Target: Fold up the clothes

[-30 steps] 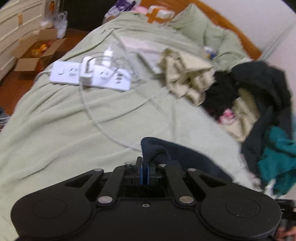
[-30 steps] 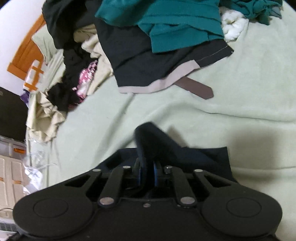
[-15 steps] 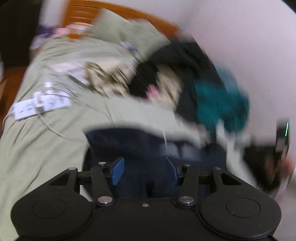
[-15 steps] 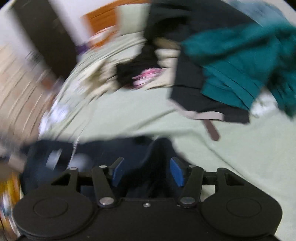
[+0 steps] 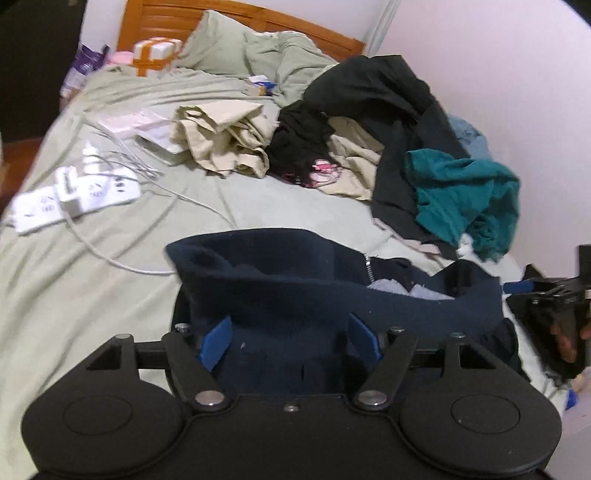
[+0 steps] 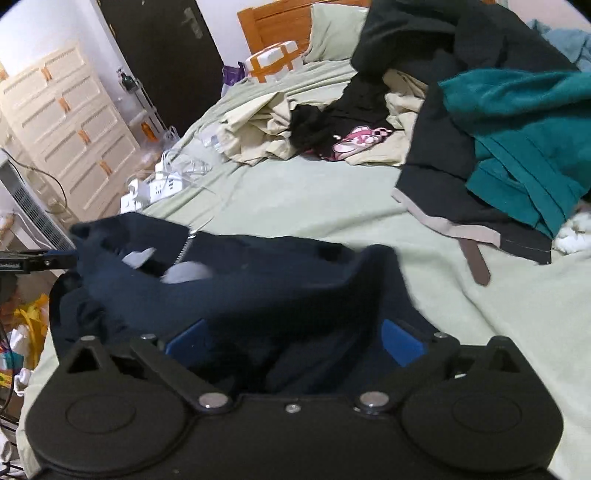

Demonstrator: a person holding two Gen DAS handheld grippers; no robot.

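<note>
A navy zip-up garment [image 5: 295,284] lies bunched on the light green bed at the near edge; it also shows in the right wrist view [image 6: 236,280]. My left gripper [image 5: 290,339] is open, its blue pads spread on either side of the navy cloth below it. My right gripper [image 6: 295,343] is open too, with the navy cloth lying between and under its pads. The right gripper shows at the right edge of the left wrist view [image 5: 546,291]. The left gripper shows at the left edge of the right wrist view [image 6: 33,260].
A pile of unfolded clothes, black [image 5: 373,85], teal [image 5: 461,192] and beige [image 5: 221,136], covers the far right of the bed. A white power strip with cables [image 5: 74,195] lies at the left. Pillows and a wooden headboard [image 5: 236,18] are behind. A cream drawer unit [image 6: 66,122] stands beside the bed.
Both grippers were shut on the navy garment a second ago; both have opened and let it go. Both views have swung towards the head of the bed.
</note>
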